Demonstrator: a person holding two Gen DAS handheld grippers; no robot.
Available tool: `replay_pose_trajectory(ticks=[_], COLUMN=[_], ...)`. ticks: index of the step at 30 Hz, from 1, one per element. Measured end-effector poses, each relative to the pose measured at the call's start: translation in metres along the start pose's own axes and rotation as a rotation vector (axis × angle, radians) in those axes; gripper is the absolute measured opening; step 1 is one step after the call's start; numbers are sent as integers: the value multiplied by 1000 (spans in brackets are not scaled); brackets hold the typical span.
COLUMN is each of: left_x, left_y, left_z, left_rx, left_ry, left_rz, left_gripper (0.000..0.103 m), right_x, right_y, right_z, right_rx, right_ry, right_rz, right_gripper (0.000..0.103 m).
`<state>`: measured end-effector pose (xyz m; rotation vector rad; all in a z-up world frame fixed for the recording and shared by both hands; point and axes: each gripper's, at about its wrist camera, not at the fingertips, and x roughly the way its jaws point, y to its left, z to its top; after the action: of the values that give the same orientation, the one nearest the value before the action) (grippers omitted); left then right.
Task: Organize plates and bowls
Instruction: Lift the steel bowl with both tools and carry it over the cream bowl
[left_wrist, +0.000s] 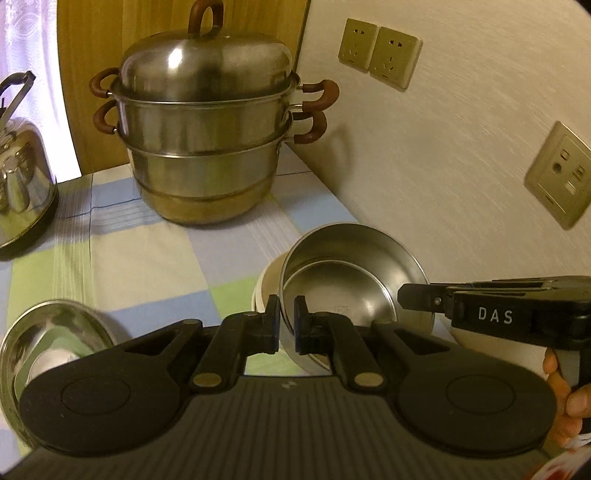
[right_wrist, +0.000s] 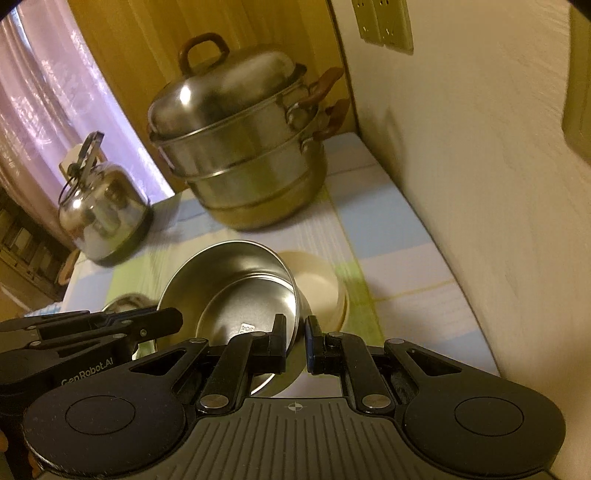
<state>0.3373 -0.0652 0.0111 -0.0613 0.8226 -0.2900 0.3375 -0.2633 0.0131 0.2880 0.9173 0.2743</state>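
Now steel bowl (left_wrist: 354, 280) rim between both fingers (left_wrist: 273, 325)

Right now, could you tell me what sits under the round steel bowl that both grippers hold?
A cream bowl lies beneath the steel bowl, showing only on one side. Whether they touch is hidden.

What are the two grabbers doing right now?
Left gripper: shut on the steel bowl's rim.
Right gripper: shut on the same bowl's rim, opposite side.
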Motion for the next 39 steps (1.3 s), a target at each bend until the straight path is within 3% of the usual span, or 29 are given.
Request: replay_pose_trajectory(ticks=[20, 39], left_x=[56, 77], left_y=[11, 16], left_z=[17, 13], left_rx=[5, -2], left_ry=[48, 105], left_rz=[-8, -20], left_gripper=[6, 7], right_x=[50, 69], right_y=[-17, -26], right_z=[19, 16], right_rx=[35, 59], right_ry=[30, 65], right_rz=[-38, -55], right_gripper=[10, 10])
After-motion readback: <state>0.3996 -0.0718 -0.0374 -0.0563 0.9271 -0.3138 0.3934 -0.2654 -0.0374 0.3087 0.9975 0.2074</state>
